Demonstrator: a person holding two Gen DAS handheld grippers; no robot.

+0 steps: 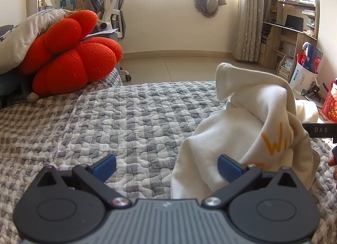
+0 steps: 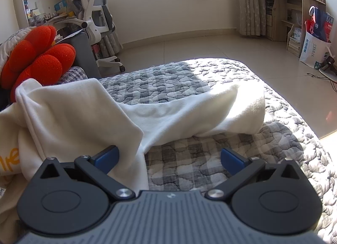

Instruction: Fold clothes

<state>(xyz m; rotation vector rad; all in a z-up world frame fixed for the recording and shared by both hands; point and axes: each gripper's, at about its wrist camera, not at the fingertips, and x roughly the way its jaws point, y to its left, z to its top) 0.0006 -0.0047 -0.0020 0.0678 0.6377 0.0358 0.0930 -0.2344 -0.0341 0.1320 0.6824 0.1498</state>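
A cream-white garment with orange lettering (image 1: 248,130) lies bunched on the grey checked quilt (image 1: 126,113). My left gripper (image 1: 166,167) is open low over the quilt; its right finger is close against the garment's left fold, nothing between the jaws. In the right wrist view the same garment (image 2: 88,113) stretches across the quilt (image 2: 189,159) with one sleeve toward the right. My right gripper (image 2: 169,158) is open, a fold of the cloth lying over and beside its left finger (image 2: 107,157). The right gripper's dark body shows at the left wrist view's right edge (image 1: 320,130).
An orange flower-shaped cushion (image 1: 69,54) and a white pillow (image 1: 25,31) sit at the bed's left. A white office chair (image 1: 114,10) stands beyond. Tiled floor, a desk with shelves (image 1: 294,33) and paper bags (image 1: 305,69) lie to the right past the bed's edge.
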